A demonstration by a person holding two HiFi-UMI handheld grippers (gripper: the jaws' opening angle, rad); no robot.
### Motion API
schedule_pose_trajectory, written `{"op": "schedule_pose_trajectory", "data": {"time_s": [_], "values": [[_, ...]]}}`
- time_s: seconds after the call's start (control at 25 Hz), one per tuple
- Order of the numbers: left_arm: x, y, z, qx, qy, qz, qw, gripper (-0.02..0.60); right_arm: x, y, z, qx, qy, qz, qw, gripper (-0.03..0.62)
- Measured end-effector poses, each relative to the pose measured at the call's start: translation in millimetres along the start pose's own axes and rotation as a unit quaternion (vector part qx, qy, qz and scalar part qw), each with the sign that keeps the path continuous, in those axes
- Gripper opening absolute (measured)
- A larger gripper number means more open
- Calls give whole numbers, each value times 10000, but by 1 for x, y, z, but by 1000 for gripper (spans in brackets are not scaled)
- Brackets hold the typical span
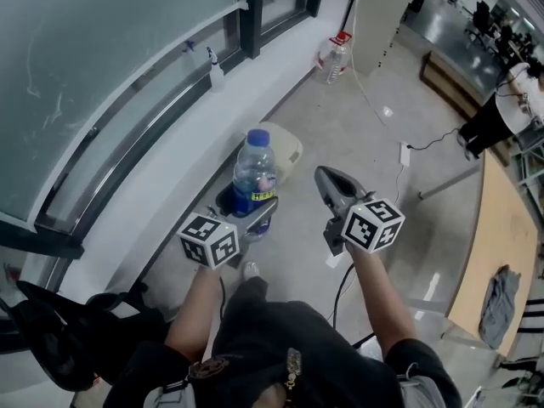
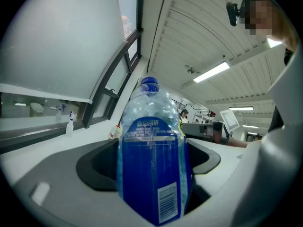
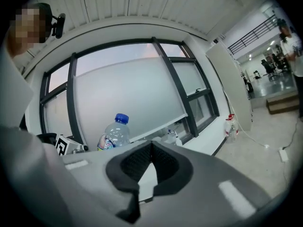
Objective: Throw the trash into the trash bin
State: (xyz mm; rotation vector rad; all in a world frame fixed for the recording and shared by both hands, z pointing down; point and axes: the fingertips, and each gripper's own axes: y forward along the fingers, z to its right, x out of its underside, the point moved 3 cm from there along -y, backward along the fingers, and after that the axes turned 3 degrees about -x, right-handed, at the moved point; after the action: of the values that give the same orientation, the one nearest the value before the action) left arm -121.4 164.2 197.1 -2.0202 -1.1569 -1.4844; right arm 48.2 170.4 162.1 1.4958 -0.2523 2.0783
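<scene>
Hiding part of bin [image 1: 287, 147]: bottle [image 1: 254, 175].

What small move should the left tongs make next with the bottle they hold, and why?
Probably carry the clear plastic bottle with blue cap and label forward until it hangs over the cream-coloured bin. The left tongs are shut on it, upright, and the bin's top shows just beyond it. The right tongs are shut and empty.

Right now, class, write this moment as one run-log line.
left tool: shut on bottle | right tool: shut, empty | bottle: upright | bin: on floor
</scene>
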Motion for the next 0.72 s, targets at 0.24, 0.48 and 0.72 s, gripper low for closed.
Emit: {"op": "schedule_pose_trajectory", "data": {"time_s": [0.24,0.48,0.72], "values": [[-4,44,-48,261,-164,-203,9993,428,-8,53,33,266,43,-189,9995,2],[3,99,-74,187,-283,-444,9984,428,-11,83,86,254,166,-250,9992,2],[8,175,-92,-11,-20,-755,9971,428,4,113,177,195,393,-510,9977,2]]}}
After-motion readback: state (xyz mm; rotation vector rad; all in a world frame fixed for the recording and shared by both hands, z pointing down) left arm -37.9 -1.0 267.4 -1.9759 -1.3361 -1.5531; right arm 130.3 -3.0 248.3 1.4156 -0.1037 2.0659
